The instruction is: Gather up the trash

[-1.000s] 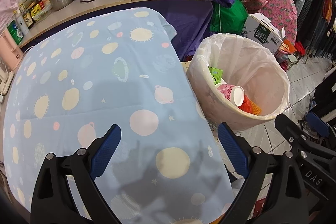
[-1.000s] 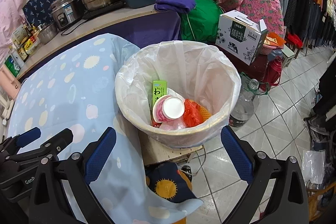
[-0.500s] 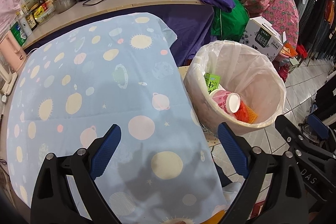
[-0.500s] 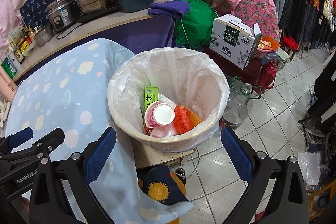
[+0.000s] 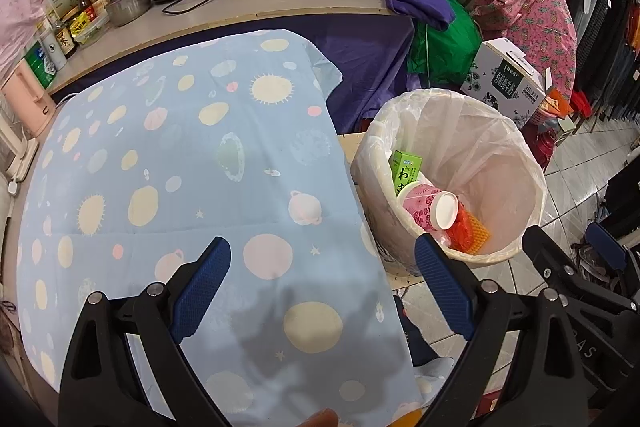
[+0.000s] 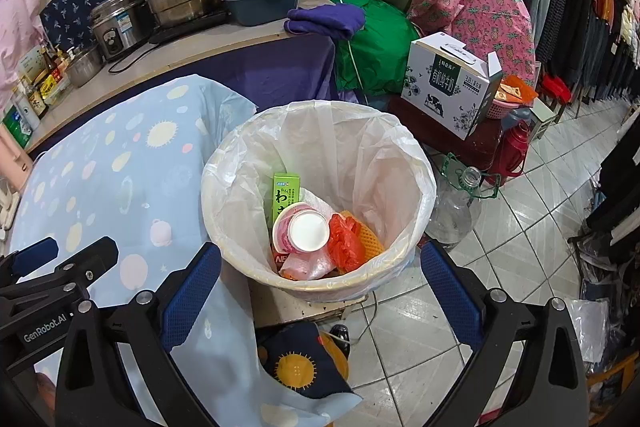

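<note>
Light-blue planet-print tablecloth (image 5: 168, 163) bare, no trash left I can see. White-lined round plastic bin (image 6: 416, 163) at 12 o'clock of my right gripper (image 6: 320, 287) holds the pink paper cup (image 6: 300, 233) and wrappers. Left gripper (image 5: 322, 287) likewise wide, empty. Collection looks finished; next, scan for strays.

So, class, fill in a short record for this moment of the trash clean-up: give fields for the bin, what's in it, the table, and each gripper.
bin: lined waste bin, white plastic liner, standing beside the table
contents: green carton, pink paper cup on its side, orange plastic bag, clear wrapper
table: blue planet-print tablecloth, no trash visible on it
left gripper: open, empty, above the tablecloth
right gripper: open, empty, near the bin's rim
beside bin: clear plastic jug on tiled floor
</note>
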Demonstrator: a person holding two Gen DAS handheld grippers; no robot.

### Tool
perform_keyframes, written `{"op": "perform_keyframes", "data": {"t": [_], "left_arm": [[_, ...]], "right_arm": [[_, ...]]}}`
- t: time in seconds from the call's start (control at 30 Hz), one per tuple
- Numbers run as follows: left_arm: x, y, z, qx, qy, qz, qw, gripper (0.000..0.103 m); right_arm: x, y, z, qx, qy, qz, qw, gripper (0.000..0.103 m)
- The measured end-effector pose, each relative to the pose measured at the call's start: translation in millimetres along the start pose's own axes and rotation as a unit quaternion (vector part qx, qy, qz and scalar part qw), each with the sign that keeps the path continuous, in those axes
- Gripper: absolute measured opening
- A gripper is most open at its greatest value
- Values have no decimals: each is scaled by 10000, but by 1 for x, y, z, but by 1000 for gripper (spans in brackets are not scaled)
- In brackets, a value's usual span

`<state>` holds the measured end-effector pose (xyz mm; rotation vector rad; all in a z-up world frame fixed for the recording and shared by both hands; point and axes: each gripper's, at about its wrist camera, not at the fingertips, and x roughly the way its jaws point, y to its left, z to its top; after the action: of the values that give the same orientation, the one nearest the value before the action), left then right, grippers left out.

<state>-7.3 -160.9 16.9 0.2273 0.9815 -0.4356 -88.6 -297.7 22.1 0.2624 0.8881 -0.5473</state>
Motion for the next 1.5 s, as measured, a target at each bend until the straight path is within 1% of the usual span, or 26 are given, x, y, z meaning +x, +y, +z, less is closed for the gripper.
{"op": "perform_keyframes", "data": {"t": [0.43,0.67,0.9,1.5], "left_arm": [[0,1,2,-28,-1,105,9999,89],[1,4,0,-123,64,66,9999,89],[0,4,-1,-116,14,158,9998,89],[0,6,-1,-194,-4,197,9996,89]], "right_arm": [[0,1,2,-50,-16,3,10000,96],[0,3,3,-72,-23,1,10000,96],[0,3,3,-74,-27,10,10000,96],[0,6,4,-111,-48,18,9999,96]]}}
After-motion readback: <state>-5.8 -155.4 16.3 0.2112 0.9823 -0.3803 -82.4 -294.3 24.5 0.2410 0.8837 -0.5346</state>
